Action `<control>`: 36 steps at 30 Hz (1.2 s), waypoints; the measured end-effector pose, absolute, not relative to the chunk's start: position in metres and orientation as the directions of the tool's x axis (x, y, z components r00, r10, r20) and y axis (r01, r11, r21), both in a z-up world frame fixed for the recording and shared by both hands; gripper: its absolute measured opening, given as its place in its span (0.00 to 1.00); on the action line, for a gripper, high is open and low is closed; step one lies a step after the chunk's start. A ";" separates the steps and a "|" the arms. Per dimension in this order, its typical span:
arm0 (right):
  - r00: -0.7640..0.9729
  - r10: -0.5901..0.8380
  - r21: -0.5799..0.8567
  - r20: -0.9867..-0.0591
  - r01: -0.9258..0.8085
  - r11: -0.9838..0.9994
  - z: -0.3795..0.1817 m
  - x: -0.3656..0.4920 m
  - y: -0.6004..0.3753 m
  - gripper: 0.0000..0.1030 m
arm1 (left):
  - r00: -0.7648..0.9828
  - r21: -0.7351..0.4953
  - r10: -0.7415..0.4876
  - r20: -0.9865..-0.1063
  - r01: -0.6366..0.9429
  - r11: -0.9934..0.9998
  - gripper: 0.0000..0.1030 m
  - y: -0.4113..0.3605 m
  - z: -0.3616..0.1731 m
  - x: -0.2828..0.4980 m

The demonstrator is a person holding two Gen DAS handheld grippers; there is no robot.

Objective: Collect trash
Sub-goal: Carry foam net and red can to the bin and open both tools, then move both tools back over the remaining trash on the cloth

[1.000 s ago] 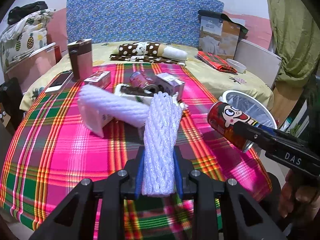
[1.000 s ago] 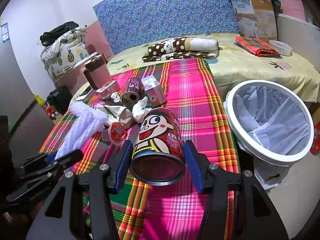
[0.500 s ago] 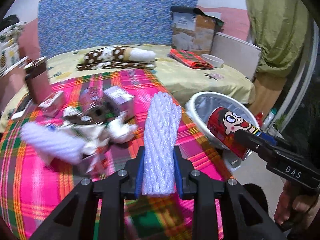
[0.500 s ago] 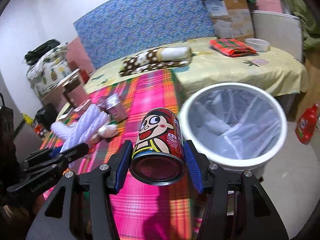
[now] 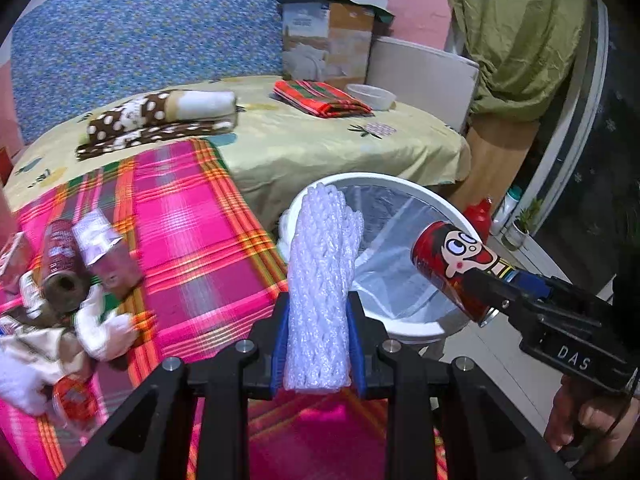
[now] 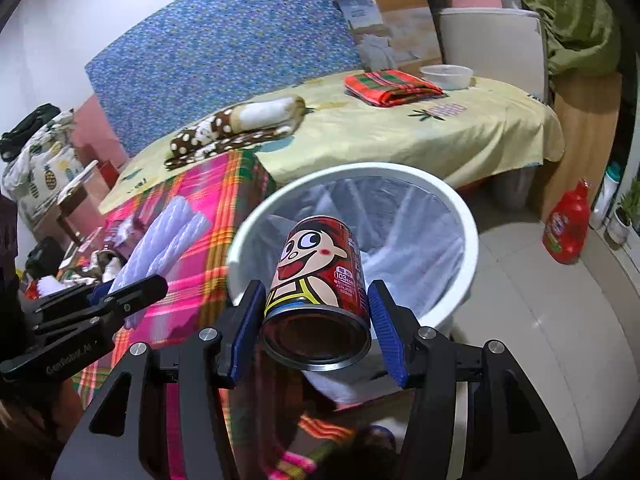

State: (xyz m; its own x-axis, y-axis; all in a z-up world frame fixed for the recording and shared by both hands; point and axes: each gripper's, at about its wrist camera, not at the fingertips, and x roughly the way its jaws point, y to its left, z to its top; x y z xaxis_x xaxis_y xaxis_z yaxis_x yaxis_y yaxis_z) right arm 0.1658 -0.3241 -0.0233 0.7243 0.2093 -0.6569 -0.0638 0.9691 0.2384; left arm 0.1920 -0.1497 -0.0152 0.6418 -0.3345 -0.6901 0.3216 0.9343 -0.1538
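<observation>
The left gripper [image 5: 318, 354] points forward and slightly up, its blue-padded jaws pressed against both sides of a white foam net sleeve [image 5: 320, 292] that stands up between them. The right gripper [image 6: 316, 330] reaches forward to its right, jaws clamped on the sides of a red cartoon can [image 6: 316, 280] held tilted, base toward the camera. The person's right hand [image 5: 588, 420] wraps the right gripper's handle from below.
</observation>
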 end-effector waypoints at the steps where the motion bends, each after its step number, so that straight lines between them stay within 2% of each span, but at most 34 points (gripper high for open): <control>1: 0.724 0.206 0.237 -0.659 -0.060 0.970 -0.024 0.167 -0.328 0.53 | 0.635 -0.155 -0.341 -0.693 0.331 0.931 0.27 -0.154 -0.017 0.195; 13: 0.677 0.191 0.230 -0.711 -0.032 0.973 -0.038 0.182 -0.346 0.53 | 0.578 -0.172 -0.380 -0.722 0.383 0.908 0.32 -0.186 -0.031 0.222; 15: 0.677 0.189 0.231 -0.711 -0.029 0.973 -0.037 0.183 -0.347 0.53 | 0.574 -0.180 -0.386 -0.722 0.382 0.906 0.42 -0.186 -0.032 0.223; 20: 0.683 0.186 0.232 -0.706 -0.024 0.972 -0.035 0.184 -0.350 0.53 | 0.578 -0.202 -0.404 -0.709 0.383 0.901 0.50 -0.185 -0.030 0.225; 36: 0.696 0.233 0.236 -0.680 -0.094 0.967 -0.018 0.165 -0.326 0.53 | 0.629 -0.227 -0.373 -0.682 0.304 0.925 0.50 -0.145 -0.018 0.194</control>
